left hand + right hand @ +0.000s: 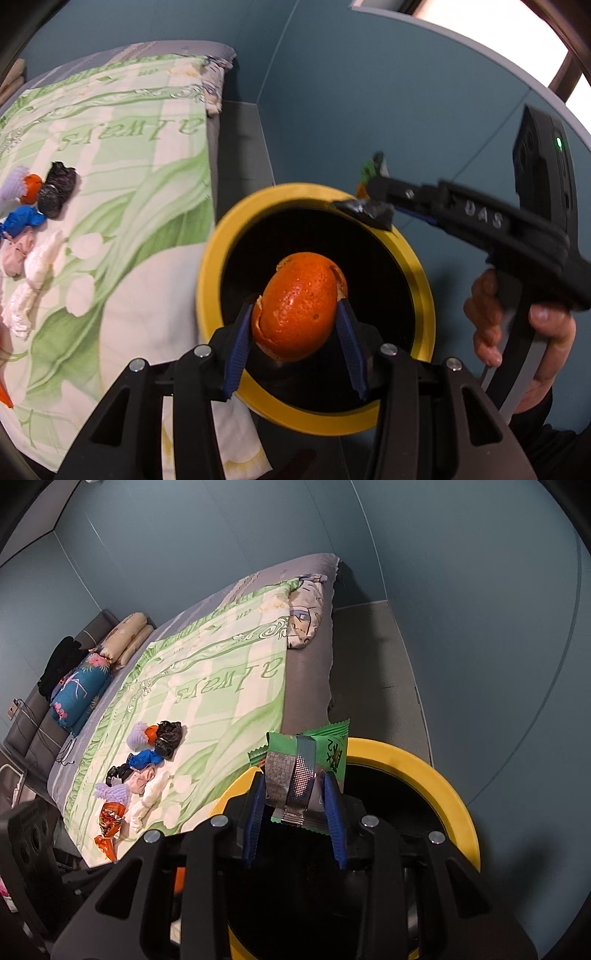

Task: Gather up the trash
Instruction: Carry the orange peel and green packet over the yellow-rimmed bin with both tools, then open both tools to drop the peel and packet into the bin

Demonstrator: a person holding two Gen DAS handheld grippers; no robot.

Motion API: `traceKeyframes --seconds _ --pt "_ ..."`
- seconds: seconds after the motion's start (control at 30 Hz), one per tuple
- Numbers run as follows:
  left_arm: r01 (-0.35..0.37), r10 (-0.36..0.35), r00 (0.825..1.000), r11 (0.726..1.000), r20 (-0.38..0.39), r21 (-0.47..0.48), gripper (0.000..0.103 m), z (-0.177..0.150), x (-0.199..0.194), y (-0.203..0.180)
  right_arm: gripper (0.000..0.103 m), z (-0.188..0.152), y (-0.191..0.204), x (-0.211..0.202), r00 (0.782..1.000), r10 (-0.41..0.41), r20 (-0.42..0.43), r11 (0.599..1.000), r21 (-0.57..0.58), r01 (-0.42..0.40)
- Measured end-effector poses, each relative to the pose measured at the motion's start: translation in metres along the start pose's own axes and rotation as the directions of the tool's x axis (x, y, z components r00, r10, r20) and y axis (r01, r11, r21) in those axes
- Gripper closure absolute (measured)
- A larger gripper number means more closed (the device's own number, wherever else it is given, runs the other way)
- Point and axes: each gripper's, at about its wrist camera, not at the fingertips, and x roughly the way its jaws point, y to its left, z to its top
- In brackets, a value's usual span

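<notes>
In the left wrist view my left gripper (295,306) is shut on an orange peel (299,314), its blue pads pressing both sides, right over the black mouth of a yellow-rimmed bin (207,280). My right gripper (369,197) reaches in from the right over the bin's far rim, gripped by a person's hand (491,317). The right wrist view shows the right gripper (293,779) shut on a crumpled green snack wrapper (306,760) with a silver inside, above the yellow bin rim (424,771).
The bin stands on the floor beside a bed with a green-and-cream quilt (221,686). Several crumpled scraps (147,760) and an orange foil wrapper (109,823) lie on the quilt. Pillows (125,638) sit at the headboard end. Blue walls enclose the corner.
</notes>
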Motion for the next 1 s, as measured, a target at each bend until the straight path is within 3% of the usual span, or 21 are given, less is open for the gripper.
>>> traceKeyframes --seconds 0.2,0.5,0.73,1.0 --pt "-0.011 0.010 1.000 1.000 0.003 0.026 0.058 -0.007 0.000 -0.004 0.060 0.001 -0.001 0.005 1.000 -0.006 -0.008 1.000 0.020 0.006" --pt "-0.045 0.042 0.997 0.998 0.068 0.043 0.028 -0.006 -0.013 -0.008 0.050 0.005 -0.013 0.000 1.000 -0.004 0.014 0.998 0.070 0.003" --pt "-0.059 0.058 0.994 0.998 0.094 0.000 0.021 -0.004 -0.023 0.006 0.041 0.006 -0.012 -0.002 1.000 0.028 0.006 0.996 0.082 -0.028" --pt "-0.101 0.110 0.985 0.992 0.136 -0.073 0.020 -0.002 -0.041 0.036 0.041 0.005 -0.006 -0.005 0.999 0.038 0.009 0.997 0.073 -0.039"
